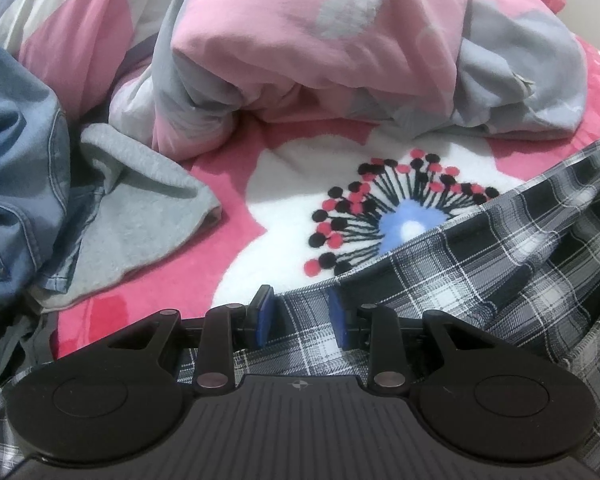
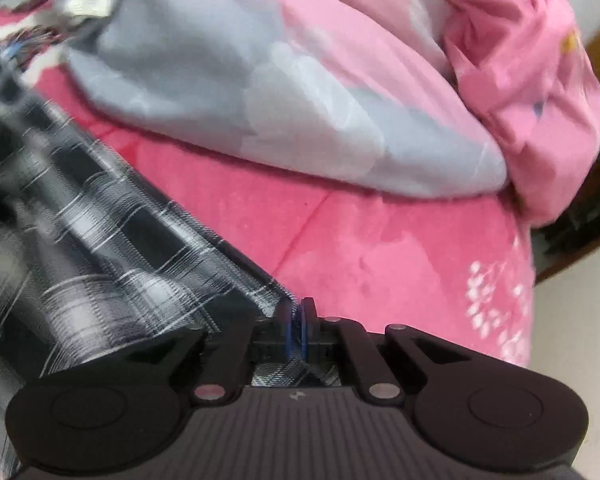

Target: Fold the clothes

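Left wrist view: the left gripper (image 1: 300, 312) has its blue pads (image 1: 265, 316) spread, with the plaid shirt (image 1: 480, 280) lying between and under them, running off toward 3 o'clock. On the pink blanket (image 1: 228, 184) a gray garment (image 1: 140, 208) sits at 10 o'clock, jeans (image 1: 16, 184) at 9, and a bunched quilt (image 1: 320, 60) at 12. No writing is readable.

Right wrist view: the right gripper (image 2: 298, 320) is pressed together, pinching the shirt's (image 2: 100, 256) edge; the blurred cloth stretches toward 10 o'clock. The quilt (image 2: 260, 92) lies at 12, over the blanket (image 2: 380, 252).
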Motion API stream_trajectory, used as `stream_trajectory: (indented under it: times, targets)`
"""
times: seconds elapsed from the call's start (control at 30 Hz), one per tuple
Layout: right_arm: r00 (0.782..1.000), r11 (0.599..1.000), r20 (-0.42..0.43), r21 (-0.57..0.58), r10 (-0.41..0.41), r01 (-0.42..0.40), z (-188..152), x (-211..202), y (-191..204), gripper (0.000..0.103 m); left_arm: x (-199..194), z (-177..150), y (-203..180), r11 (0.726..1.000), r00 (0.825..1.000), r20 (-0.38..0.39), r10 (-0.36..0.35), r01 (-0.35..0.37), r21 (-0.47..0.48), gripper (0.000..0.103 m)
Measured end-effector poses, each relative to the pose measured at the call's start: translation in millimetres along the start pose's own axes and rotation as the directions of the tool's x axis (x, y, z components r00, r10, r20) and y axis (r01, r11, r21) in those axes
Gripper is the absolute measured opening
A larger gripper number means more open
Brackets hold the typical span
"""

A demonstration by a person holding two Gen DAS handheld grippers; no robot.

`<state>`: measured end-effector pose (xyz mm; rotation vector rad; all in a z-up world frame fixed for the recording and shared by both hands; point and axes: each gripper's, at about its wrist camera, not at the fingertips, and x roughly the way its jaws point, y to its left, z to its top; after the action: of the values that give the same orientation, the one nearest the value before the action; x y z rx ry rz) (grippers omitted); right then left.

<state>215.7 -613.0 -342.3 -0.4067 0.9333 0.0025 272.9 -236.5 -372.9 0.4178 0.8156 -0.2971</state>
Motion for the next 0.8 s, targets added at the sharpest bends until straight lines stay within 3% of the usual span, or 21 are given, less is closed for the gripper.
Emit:
stream_trajectory:
  times: [0.07, 0.17, 0.37, 0.43, 0.53, 0.6, 0.8]
  targets:
    - [0.998, 0.974, 0.018, 0.218, 0.057, -0.060, -0.6, -2.2, -27.8, 0.030, 1.2, 0.5, -0.1, 1.000, 1.000, 0.000, -0.001, 0.001, -0.001, 0.030]
    - [0.999, 0.861, 0.037, 0.507, 0.018, -0.034, -17.2, -14.6, -76.7, 0.038, 2.3, 1.0, 0.2, 1.000, 1.000, -0.001, -0.001, 0.001, -0.005, 0.030]
    - [0.999, 0.692, 0.020, 0.720, 0.049, -0.048, -66.7, -59.0, -116.8, 0.038, 2.3, 3.0, 1.5, 0.999, 1.000, -0.010, 0.003, -0.004, -0.038, 0.031]
    - [0.994, 0.644, 0.047, 0.759, 0.101, -0.102, -77.3, -75.2, -115.8, 0.038, 0.1, 4.9, 1.9, 0.999, 1.000, -0.010, 0.006, -0.007, -0.053, 0.031]
    - [0.977, 0.603, 0.097, 0.774, 0.190, -0.194, -83.6, -86.8, -109.0, 0.038, -8.0, 8.3, 2.2, 0.998, 1.000, 0.002, 0.003, -0.003, -0.062, 0.031]
    - [0.968, 0.596, 0.106, 0.771, 0.228, -0.225, -81.6, -83.6, -103.8, 0.038, -15.4, 9.8, 0.0, 0.999, 1.000, 0.011, -0.002, 0.002, -0.054, 0.031]
    - [0.962, 0.610, 0.070, 0.761, 0.264, -0.223, -72.2, -52.1, -91.8, 0.038, -39.4, 12.5, -17.0, 0.998, 0.997, 0.042, -0.070, 0.070, -0.004, 0.031]
